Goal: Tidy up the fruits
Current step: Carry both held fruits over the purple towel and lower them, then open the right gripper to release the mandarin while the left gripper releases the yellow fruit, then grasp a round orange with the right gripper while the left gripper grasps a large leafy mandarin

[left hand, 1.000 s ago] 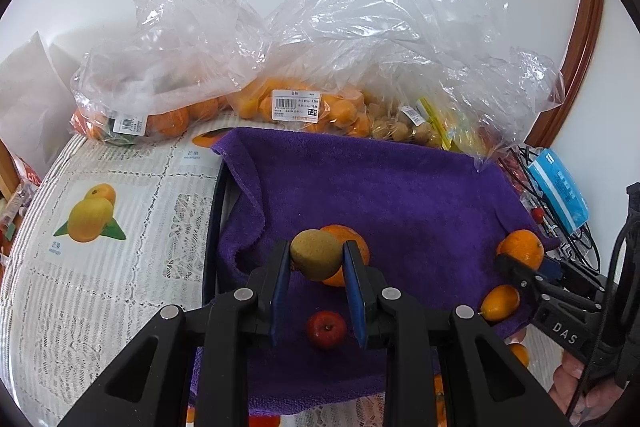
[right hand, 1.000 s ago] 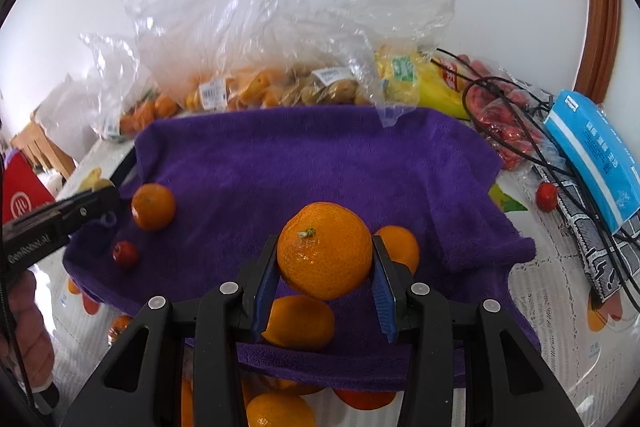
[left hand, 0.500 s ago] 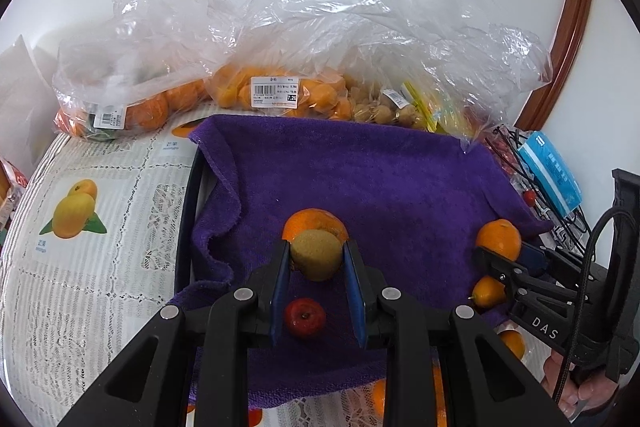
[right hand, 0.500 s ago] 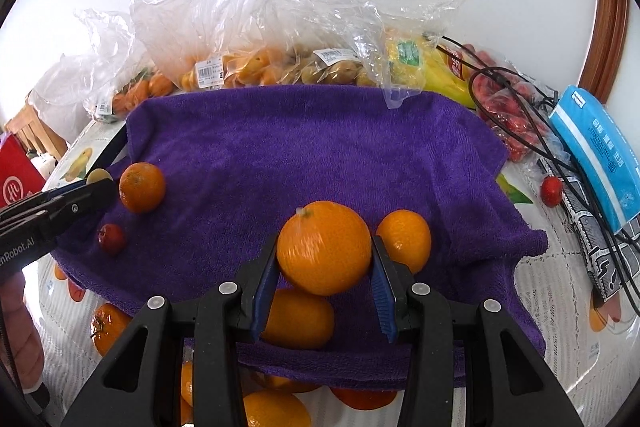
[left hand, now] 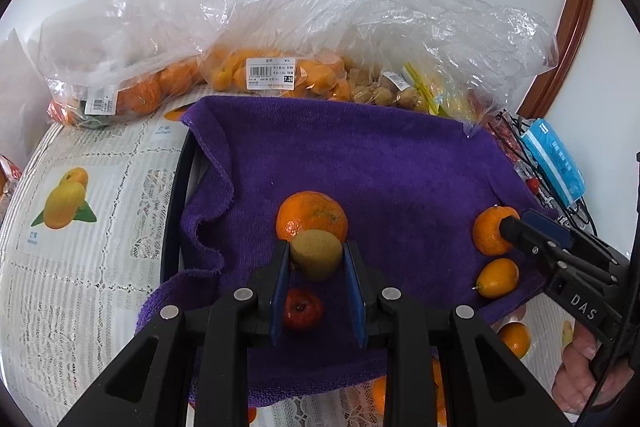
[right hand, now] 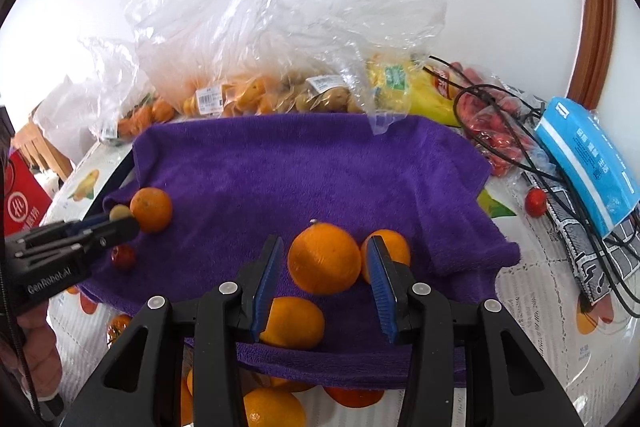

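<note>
**Fruit placement on the purple towel: both grippers at the near edge**

The left gripper [left hand: 316,259] is clenched on a kiwi [left hand: 316,254], which sits between its blue pads just above the purple towel [left hand: 360,155]. A large orange [left hand: 312,215] lies just beyond the kiwi, touching it in view. A small red fruit [left hand: 303,309] lies nearer, below the jaws.

The right gripper [right hand: 324,267] is released: its pads stand apart from the orange [right hand: 324,258] resting on the towel between them, with a gap visible on both sides. A second orange [right hand: 394,247] lies just to the right, behind the right pad. A smaller orange fruit [right hand: 294,323] lies nearer, at the towel's near edge.

Bagged fruit [left hand: 276,75] lines the far edge.
</note>
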### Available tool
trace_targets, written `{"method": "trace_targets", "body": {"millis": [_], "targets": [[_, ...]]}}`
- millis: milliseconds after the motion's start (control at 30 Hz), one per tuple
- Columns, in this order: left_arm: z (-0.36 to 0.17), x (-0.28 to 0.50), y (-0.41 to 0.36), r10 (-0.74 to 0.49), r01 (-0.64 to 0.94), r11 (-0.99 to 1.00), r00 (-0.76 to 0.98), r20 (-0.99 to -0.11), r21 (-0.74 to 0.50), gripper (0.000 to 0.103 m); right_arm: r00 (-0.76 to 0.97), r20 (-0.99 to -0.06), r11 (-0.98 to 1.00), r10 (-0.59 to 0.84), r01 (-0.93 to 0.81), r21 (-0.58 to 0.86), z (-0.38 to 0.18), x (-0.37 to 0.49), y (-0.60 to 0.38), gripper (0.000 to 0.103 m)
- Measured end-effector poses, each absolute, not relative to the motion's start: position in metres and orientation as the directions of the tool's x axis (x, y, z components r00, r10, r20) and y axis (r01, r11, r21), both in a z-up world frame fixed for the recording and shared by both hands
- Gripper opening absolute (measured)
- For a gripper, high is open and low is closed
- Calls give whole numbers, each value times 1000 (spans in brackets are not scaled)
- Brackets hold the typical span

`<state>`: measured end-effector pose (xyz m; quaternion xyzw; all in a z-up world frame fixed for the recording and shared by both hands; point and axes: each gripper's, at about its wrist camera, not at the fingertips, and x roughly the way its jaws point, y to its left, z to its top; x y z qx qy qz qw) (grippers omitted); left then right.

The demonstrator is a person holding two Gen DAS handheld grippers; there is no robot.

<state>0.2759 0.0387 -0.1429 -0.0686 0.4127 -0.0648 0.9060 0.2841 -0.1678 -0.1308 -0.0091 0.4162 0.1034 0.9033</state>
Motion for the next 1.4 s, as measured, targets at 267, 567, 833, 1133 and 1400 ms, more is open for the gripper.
{"method": "trace_targets", "body": {"millis": [267,567,833,1133,1400], "targets": [[-145,275,36,-166,64,985,647,-744,-163,25,632,-752,979,185,-182,88,-130,285,-171,43],[-145,276,36,-175,69,983,643,-745,-171,28,634,-751,980,183,-178,89,-130,284,-171,43],[-136,271,37,-183,75,981,668,-721,-180,39,640,-747,981,180,-177,85,-128,284,-172,43],[-132,268,35,-167,68,984,689,-706,-165,39,657,-733,982,174,-170,81,-124,282,-174,44],[-129,267,37,-158,58,984,701,-695,-166,39,672,-722,984,167,-161,78,-122,281,-176,45]]}}
